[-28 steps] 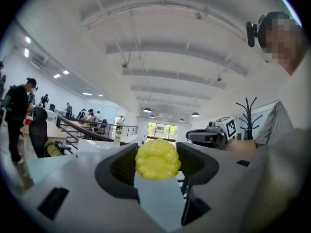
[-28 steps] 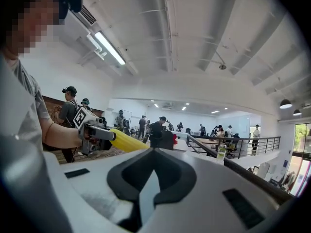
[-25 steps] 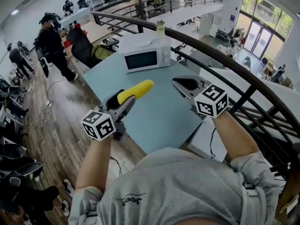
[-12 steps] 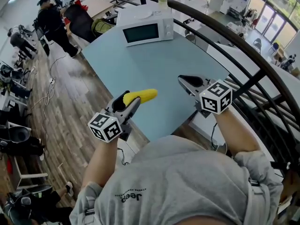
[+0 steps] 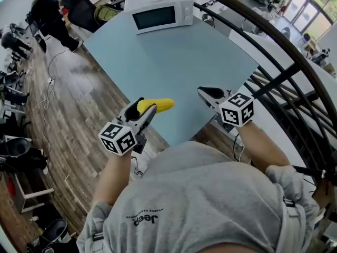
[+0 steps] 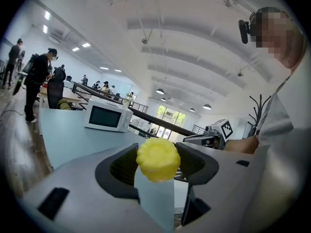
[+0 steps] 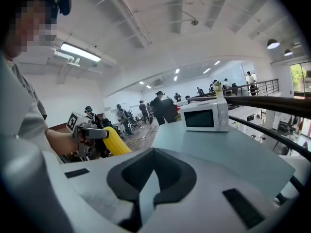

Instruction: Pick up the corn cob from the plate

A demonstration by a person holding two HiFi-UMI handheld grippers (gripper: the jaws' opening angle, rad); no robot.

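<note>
The yellow corn cob (image 5: 157, 105) is clamped between the jaws of my left gripper (image 5: 143, 109) and juts past them to the right, over the near edge of the light blue table (image 5: 174, 57). In the left gripper view the cob's end (image 6: 158, 159) faces the camera between the dark pads. My right gripper (image 5: 203, 92) hovers over the table's near right corner, jaws together and nothing in them. From the right gripper view (image 7: 154, 152) the cob (image 7: 115, 141) shows off to the left. No plate is in view.
A white microwave (image 5: 158, 7) stands at the table's far end. A dark curved railing (image 5: 274, 51) runs along the right side. Wooden floor lies to the left, with people (image 5: 45, 9) standing at the far left.
Both grippers have come down and nearer to me, from over the middle of the table to its near edge. The cob stays in the left jaws; the right jaws stay together.
</note>
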